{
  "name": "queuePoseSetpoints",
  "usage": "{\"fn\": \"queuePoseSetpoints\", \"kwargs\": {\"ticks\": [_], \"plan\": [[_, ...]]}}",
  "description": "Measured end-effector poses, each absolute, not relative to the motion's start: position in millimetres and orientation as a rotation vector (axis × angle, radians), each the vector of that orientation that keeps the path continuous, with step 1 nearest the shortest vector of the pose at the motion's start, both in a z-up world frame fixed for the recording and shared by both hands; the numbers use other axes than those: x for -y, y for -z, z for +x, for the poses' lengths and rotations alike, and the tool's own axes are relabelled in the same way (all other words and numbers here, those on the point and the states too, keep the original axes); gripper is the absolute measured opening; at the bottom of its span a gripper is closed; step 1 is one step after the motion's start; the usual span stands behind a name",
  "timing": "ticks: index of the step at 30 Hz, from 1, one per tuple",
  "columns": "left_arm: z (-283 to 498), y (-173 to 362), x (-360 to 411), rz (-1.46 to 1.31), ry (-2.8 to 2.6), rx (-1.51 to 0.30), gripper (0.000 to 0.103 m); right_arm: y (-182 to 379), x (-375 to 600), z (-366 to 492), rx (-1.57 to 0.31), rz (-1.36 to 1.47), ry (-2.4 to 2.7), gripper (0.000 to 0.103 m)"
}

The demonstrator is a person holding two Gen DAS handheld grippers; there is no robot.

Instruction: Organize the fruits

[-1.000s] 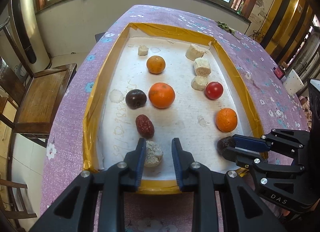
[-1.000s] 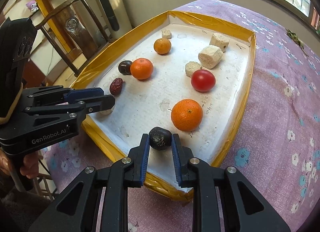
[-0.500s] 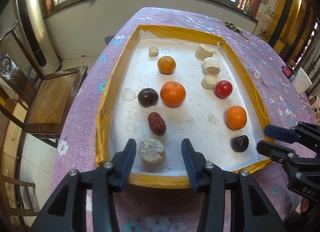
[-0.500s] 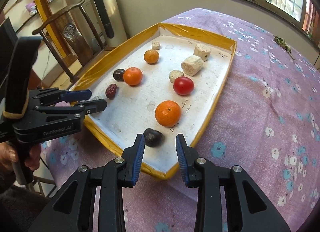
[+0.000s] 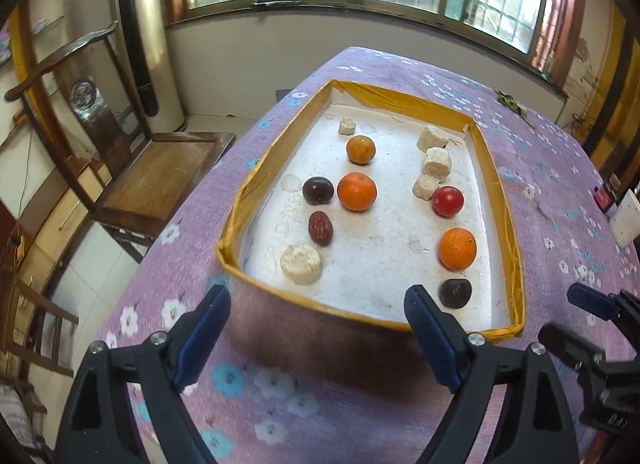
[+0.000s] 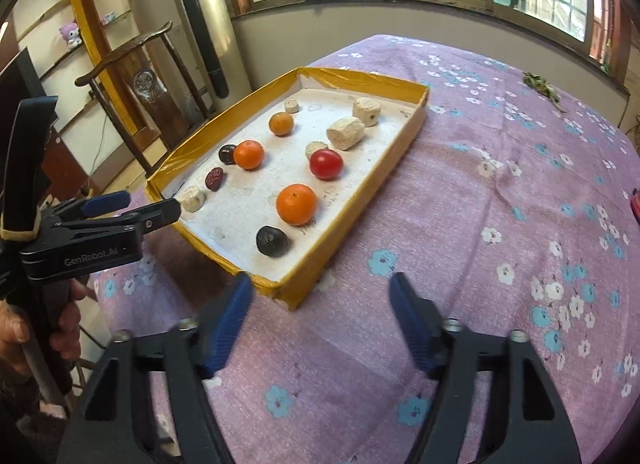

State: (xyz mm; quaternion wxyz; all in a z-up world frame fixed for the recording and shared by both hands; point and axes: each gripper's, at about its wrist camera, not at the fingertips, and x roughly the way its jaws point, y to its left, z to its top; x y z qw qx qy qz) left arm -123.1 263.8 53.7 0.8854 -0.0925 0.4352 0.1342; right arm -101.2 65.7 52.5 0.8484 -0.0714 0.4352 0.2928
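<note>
Both tools are empty with jaws opening: the left tool (image 5: pixel 316 334) and right tool (image 6: pixel 320 324) hang over the table (image 6: pixel 500 224), outside the tray (image 6: pixel 362 200). Fruits lie inside; clear its rim before approaching the nearest dark plum (image 6: pixel 272 240).

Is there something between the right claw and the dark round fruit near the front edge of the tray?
Only the yellow taped front rim of the tray. The right claw, opening and empty, hovers outside it; the dark round fruit lies just behind.
</note>
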Motion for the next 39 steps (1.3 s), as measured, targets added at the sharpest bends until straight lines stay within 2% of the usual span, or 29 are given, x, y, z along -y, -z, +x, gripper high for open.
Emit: {"fn": "queuePoseSetpoints", "kwargs": {"ticks": [4, 10, 21, 39], "plan": [[-135, -58, -261, -0.21, -0.285, -0.844, 0.099, -54, -61, -111, -0.899, -0.143, -0.572, 0.077], [-135, -58, -257, -0.099, -0.308, -0.829, 0.103, -58, -57, -121, -0.865, -0.112, -0.461, 0.082], [-134, -60, -263, -0.011, -0.327, -0.835, 0.103, -55, -64, -140, -0.865, -0.171, -0.355, 0.082], [-142, -58, -259, -0.089, -0.204, -0.836, 0.103, -53, -68, -149, -0.881, -0.195, -0.332, 0.082]]}}
